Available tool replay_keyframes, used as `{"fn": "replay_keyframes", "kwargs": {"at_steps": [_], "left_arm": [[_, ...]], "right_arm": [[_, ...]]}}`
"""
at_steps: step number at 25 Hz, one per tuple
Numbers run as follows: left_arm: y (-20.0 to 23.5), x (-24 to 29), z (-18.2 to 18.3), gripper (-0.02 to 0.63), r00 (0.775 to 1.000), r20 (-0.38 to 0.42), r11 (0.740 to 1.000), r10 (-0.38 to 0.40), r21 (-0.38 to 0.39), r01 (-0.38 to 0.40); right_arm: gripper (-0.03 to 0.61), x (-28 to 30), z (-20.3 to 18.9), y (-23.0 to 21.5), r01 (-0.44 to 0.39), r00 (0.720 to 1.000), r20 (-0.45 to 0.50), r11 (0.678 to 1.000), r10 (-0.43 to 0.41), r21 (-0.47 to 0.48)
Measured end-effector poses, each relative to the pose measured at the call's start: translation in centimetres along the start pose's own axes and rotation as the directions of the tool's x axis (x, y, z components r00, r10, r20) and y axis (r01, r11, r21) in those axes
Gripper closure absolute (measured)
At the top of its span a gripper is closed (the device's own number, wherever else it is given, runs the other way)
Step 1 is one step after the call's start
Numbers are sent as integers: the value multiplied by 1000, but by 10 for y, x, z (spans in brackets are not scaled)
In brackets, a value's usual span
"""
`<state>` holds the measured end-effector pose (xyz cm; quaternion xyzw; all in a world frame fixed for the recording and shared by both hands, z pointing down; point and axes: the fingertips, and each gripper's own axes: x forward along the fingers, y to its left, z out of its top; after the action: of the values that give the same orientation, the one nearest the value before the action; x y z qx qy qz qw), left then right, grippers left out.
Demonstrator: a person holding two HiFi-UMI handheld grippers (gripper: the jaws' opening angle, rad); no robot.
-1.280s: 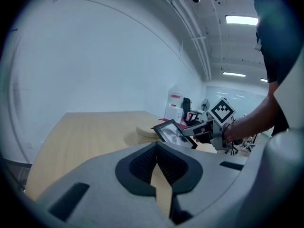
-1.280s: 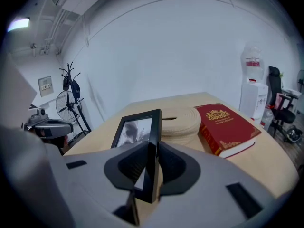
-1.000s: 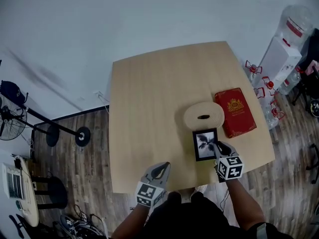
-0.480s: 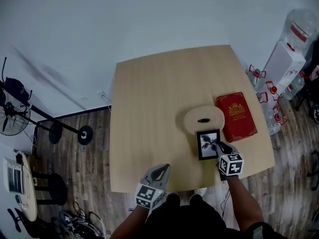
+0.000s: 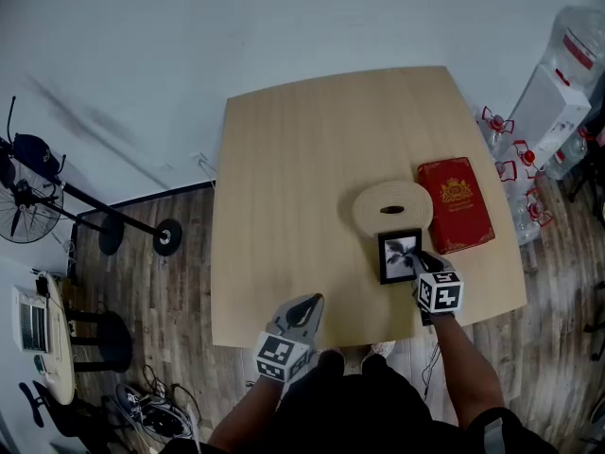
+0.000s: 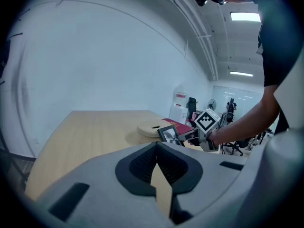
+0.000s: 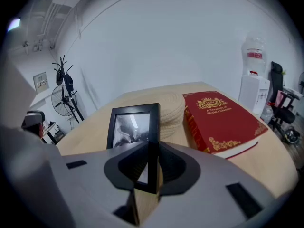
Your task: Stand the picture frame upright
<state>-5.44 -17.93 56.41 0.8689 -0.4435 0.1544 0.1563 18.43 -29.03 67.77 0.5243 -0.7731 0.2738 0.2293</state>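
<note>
The picture frame (image 5: 399, 255), black with a black-and-white photo, sits just in front of a round woven mat. My right gripper (image 5: 422, 267) is shut on the frame's right edge, and that edge (image 7: 153, 167) runs between the jaws in the right gripper view. In the left gripper view the frame (image 6: 169, 134) is tilted up off the tabletop, with the right gripper (image 6: 184, 137) at its side. My left gripper (image 5: 301, 312) hangs at the table's near edge, shut and holding nothing.
A red book (image 5: 457, 204) lies right of the woven mat (image 5: 392, 207) on the wooden table (image 5: 284, 178). A water dispenser (image 5: 548, 102) and bottles stand past the table's right side. A floor fan (image 5: 28, 187) is on the left.
The right gripper has kept its hold on the frame, which looks a little shorter from above, as if tipped up. The head view has shifted. The left gripper has hardly moved.
</note>
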Motion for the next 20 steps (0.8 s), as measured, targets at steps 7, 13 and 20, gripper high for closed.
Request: {"fn": "replay_keyframes", "kwargs": {"at_steps": [7,13,20], "left_arm": [[-1,1,-1,614,1000,-8,1000,-1,-9,1],[2,2,-2,614,1000,1,1000,-1,-17,1],[4,2,2,614,1000,8,1000,-3,-24,4]], "right_arm": [[511,2,-3,-1,-5,1000,-9,1000,5,-7],[506,2,-3,0,17,1000,14,1000,-17,-22],[471,-6,0,-5,10,999,35,999,-11,39]]}}
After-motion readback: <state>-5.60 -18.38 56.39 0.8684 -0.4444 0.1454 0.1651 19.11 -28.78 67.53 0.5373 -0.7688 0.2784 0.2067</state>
